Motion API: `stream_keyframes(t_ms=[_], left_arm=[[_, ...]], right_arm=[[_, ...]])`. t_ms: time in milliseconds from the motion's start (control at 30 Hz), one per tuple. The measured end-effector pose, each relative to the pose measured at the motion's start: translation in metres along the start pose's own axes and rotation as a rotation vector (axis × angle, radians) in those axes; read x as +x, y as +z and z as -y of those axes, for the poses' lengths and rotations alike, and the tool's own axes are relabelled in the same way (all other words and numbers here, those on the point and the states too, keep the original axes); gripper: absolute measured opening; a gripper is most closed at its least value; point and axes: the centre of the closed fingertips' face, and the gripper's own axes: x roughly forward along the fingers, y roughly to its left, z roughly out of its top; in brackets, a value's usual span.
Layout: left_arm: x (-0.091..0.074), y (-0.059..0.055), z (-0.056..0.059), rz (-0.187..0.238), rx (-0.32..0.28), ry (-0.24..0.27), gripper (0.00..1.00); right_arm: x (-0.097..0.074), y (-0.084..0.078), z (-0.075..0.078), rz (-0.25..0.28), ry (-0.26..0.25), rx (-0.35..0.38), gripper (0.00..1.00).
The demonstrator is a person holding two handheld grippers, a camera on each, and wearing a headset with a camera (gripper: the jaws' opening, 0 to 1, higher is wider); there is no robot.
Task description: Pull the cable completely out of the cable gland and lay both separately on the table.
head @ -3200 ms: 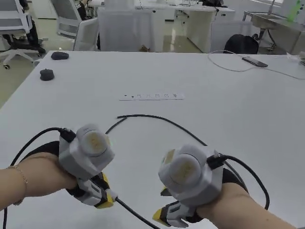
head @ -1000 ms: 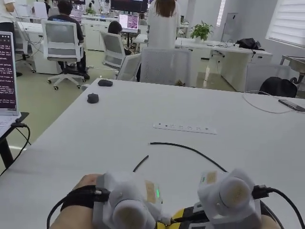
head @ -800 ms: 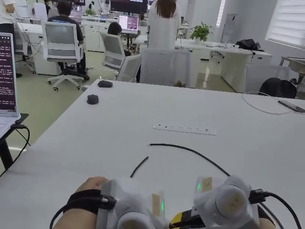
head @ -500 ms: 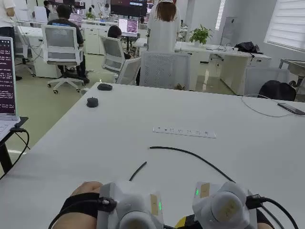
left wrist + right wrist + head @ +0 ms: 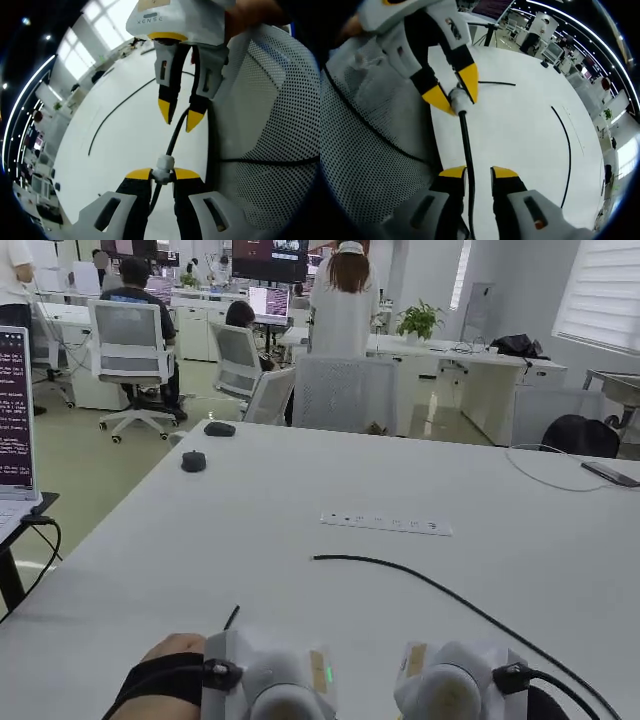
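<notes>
White cable gland (image 5: pixel 163 166), lower centre of frame, clenched in left gripper (image 5: pixel 162 174). Black cable (image 5: pixel 173 137) runs straight up from gland between right gripper (image 5: pixel 478 172) jaws; pinch unclear. Pull axis along cable, grippers nose to nose. Rest trails across table (image 5: pixel 300 480).

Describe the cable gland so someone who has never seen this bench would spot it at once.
At the big white table, look to the near edge, where the yellow-tipped left gripper and right gripper face each other with a black cable running between them. The cable gland is the small pale fitting clamped in the left gripper's jaws, the only light lump on that dark line.
</notes>
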Motion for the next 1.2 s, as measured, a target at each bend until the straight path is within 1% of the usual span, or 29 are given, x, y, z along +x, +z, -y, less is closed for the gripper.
stream_keyframes(t_ms=[33,67,100,133,200,233,267,300,333,367,467,500,533,567,600,633,700,800,833,900,967,1000,1033,1100,1133,1167,1200], left_arm=[[0.0,0.0,0.0,-0.001,0.002,0.0,0.16],[0.0,0.0,0.001,0.0,0.004,-0.002,0.16],[0.0,0.0,0.001,0.0,0.005,-0.003,0.16],[0.001,0.0,0.001,-0.001,0.008,-0.004,0.16],[0.001,0.0,0.001,-0.001,0.017,-0.003,0.16],[0.001,0.001,0.001,0.0,0.019,-0.003,0.16],[0.001,0.0,0.001,-0.003,0.019,-0.004,0.16],[0.001,-0.001,0.001,-0.005,0.02,-0.003,0.16],[0.001,-0.001,0.001,-0.006,0.015,-0.002,0.16],[0.001,-0.002,0.001,-0.009,0.011,-0.004,0.16],[0.001,-0.002,0.0,-0.013,0.021,0.002,0.16],[0.0,-0.002,-0.001,-0.009,0.018,0.002,0.16],[0.0,-0.001,-0.001,-0.006,0.015,0.003,0.16],[0.0,0.0,-0.001,-0.001,0.014,0.004,0.16],[0.0,0.001,-0.002,0.006,0.011,0.005,0.16],[-0.001,0.002,-0.002,0.011,0.011,0.006,0.16],[-0.001,0.003,-0.002,0.015,0.013,0.009,0.16],[-0.001,0.002,-0.002,0.012,0.006,0.008,0.16],[0.0,0.002,-0.002,0.01,0.005,0.011,0.16],[-0.001,0.0,-0.006,0.004,0.0,0.022,0.16],[-0.002,-0.001,-0.007,0.002,-0.009,0.025,0.16],[-0.002,-0.002,-0.007,0.0,-0.011,0.027,0.16],[-0.002,-0.002,-0.007,-0.002,-0.011,0.027,0.16],[-0.002,-0.003,-0.007,-0.004,-0.012,0.028,0.16],[-0.002,-0.002,-0.008,-0.004,-0.011,0.03,0.16],[-0.002,-0.002,-0.008,-0.003,-0.01,0.033,0.16],[-0.002,-0.002,-0.008,-0.003,-0.01,0.033,0.16]], right_arm=[[-0.001,0.008,-0.002,0.037,0.009,-0.006,0.2],[-0.004,0.021,-0.005,0.101,0.021,-0.016,0.2],[-0.006,0.029,-0.007,0.143,0.028,-0.018,0.19],[-0.01,0.042,-0.011,0.202,0.047,-0.019,0.18],[-0.017,0.06,-0.018,0.289,0.069,-0.02,0.13],[-0.018,0.062,-0.02,0.298,0.071,-0.037,0.1],[-0.017,0.059,-0.019,0.28,0.064,-0.051,0.06],[-0.015,0.051,-0.019,0.242,0.061,-0.074,0.0],[-0.012,0.046,-0.017,0.218,0.052,-0.061,0.01],[-0.011,0.044,-0.016,0.213,0.054,-0.072,0.0],[-0.012,0.043,-0.012,0.209,0.039,-0.049,0.0],[-0.013,0.044,-0.008,0.211,0.028,-0.038,0.02],[-0.012,0.043,-0.007,0.21,0.025,-0.026,0.07],[-0.011,0.041,-0.007,0.201,0.029,-0.011,0.14],[-0.009,0.04,-0.008,0.192,0.032,-0.009,0.16],[-0.009,0.038,-0.009,0.184,0.036,-0.016,0.15],[-0.01,0.038,-0.011,0.185,0.037,-0.044,0.04],[-0.008,0.037,-0.008,0.177,0.032,-0.026,0.04],[-0.008,0.034,-0.007,0.163,0.022,-0.028,0.04],[-0.006,0.023,-0.002,0.107,-0.002,-0.037,0.03],[-0.004,0.013,0.002,0.066,-0.015,-0.023,0.03],[-0.003,0.005,0.005,0.03,-0.022,-0.001,0.03],[-0.002,-0.003,0.007,-0.006,-0.033,0.005,0.03],[-0.002,-0.014,0.011,-0.063,-0.055,-0.006,0.04],[-0.003,-0.02,0.014,-0.1,-0.073,-0.018,0.04],[-0.002,-0.021,0.017,-0.107,-0.085,-0.022,0.05],[-0.001,-0.02,0.017,-0.103,-0.086,-0.016,0.08]])
